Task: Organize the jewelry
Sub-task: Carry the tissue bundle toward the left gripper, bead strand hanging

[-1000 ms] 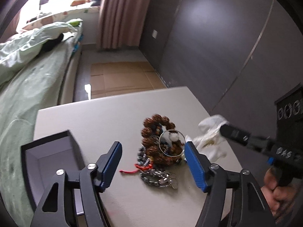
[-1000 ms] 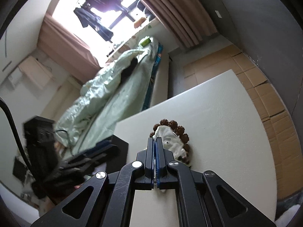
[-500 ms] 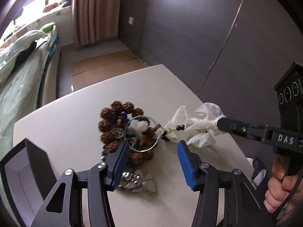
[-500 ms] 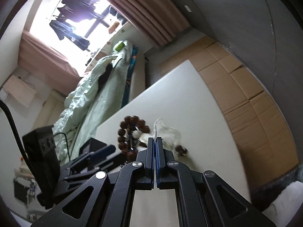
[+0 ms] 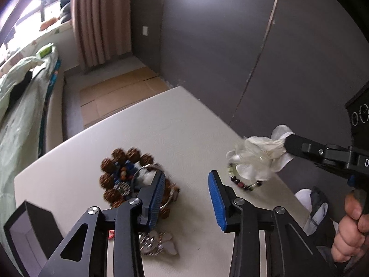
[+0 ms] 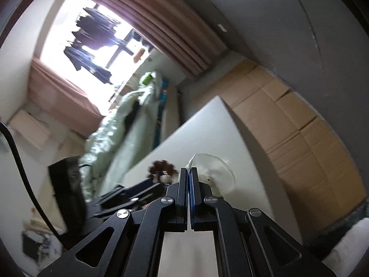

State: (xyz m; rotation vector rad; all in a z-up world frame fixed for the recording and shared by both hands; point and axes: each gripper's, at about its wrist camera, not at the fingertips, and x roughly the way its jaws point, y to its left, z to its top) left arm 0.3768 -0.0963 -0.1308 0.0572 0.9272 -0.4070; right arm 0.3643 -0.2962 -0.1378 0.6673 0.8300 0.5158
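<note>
My right claw (image 6: 190, 177) is clenched on a white pouch (image 5: 258, 157), holding it lifted at about three o'clock in the left view, with a small bead bracelet (image 5: 242, 182) dangling beneath it just over the surface (image 5: 180, 133). The jewelry pile (image 5: 129, 180), big brown beads ringed round a metal bangle and smaller pieces, sits on the surface at nine o'clock from the pouch, well apart from it. My left claw (image 5: 186, 198) hangs above the surface with its jaws closing and nothing between them; its left finger overlaps the pile's edge. A black box (image 5: 30, 230) stands open at seven o'clock. A hand (image 5: 350, 230) grips the right handle at four o'clock.
</note>
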